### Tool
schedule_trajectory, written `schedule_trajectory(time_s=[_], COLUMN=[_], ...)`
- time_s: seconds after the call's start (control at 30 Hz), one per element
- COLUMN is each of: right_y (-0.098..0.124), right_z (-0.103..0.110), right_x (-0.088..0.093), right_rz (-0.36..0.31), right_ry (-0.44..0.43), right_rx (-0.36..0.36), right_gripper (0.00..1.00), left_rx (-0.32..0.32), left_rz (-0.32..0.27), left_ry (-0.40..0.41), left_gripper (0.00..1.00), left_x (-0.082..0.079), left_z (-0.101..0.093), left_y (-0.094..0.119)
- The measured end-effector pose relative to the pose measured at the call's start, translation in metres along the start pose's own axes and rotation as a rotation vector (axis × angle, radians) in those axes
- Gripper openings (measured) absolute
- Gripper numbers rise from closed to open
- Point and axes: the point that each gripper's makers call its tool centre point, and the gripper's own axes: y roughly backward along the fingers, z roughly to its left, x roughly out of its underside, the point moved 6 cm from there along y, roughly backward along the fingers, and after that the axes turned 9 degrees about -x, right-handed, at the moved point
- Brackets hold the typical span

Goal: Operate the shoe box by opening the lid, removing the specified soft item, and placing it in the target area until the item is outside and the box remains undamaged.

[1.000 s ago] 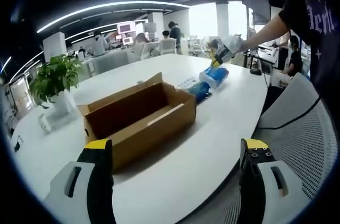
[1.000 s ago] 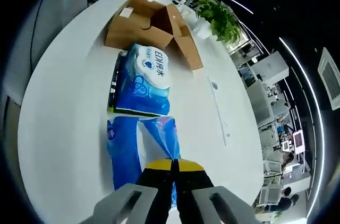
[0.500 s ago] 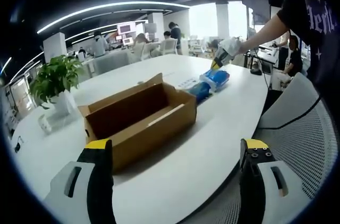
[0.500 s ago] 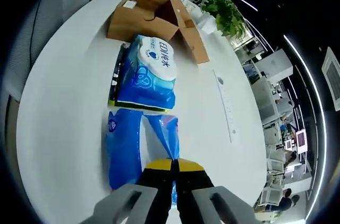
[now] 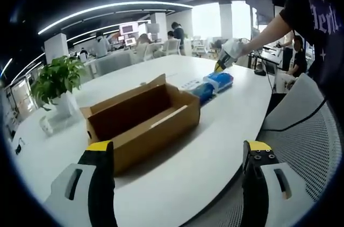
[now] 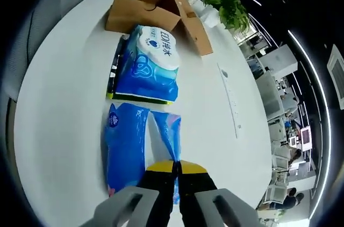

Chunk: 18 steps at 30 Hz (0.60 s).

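Your white counter (image 5: 226,130) carries the open shoe box (image 5: 141,119), and just past its far end lie the tissue pack (image 6: 150,65) and then the flat blue soft pack (image 6: 126,146). Your left claw (image 5: 174,154) hangs wide open short of the box, touching nothing. Your right claw (image 6: 176,167) is closed on the blue pack's edge, beyond the box.

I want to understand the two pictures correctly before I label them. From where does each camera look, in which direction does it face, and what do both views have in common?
Left gripper view: sits low at the table's near edge, facing across the open cardboard box toward the right gripper; its own open jaws and the person's arm show.
Right gripper view: sits above the white table, looking down along its shut jaws, which pinch the blue plastic pack, toward the tissue pack.
Shared: box, blue packs, potted plant, table.
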Motion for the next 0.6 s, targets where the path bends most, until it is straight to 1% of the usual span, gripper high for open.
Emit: schedule_trajectory(time_s=[0.17, 0.23, 0.27, 0.33, 0.4, 0.47, 0.57, 0.6], right_y=[0.002, 0.005, 0.006, 0.008, 0.009, 0.011, 0.015, 0.016], right_z=[-0.001, -0.001, 0.001, 0.001, 0.006, 0.007, 0.010, 0.009], right_x=[-0.001, 0.000, 0.000, 0.001, 0.002, 0.003, 0.005, 0.006], right_rz=[-0.001, -0.005, -0.013, -0.008, -0.009, 0.005, -0.008, -0.005], right_ry=[-0.037, -0.063, -0.099, -0.099, -0.159, -0.153, -0.238, -0.248], right_rx=[0.012, 0.021, 0.021, 0.028, 0.019, 0.029, 0.047, 0.049], right_gripper=[0.00, 0.03, 0.05, 0.06, 0.10, 0.11, 0.14, 0.15], left_rx=[0.000, 0.000, 0.000, 0.000, 0.001, 0.002, 0.004, 0.005], left_rz=[-0.004, -0.006, -0.007, -0.010, -0.011, -0.015, -0.019, -0.020], left_ry=[0.001, 0.002, 0.003, 0.004, 0.003, 0.002, 0.005, 0.006], left_gripper=[0.99, 0.99, 0.99, 0.99, 0.99, 0.99, 0.99, 0.99], left_x=[-0.001, -0.001, -0.001, -0.001, -0.001, -0.001, -0.001, -0.002], left_z=[0.000, 0.001, 0.001, 0.001, 0.001, 0.001, 0.001, 0.001], left_y=[0.000, 0.000, 0.000, 0.000, 0.000, 0.001, 0.001, 0.001])
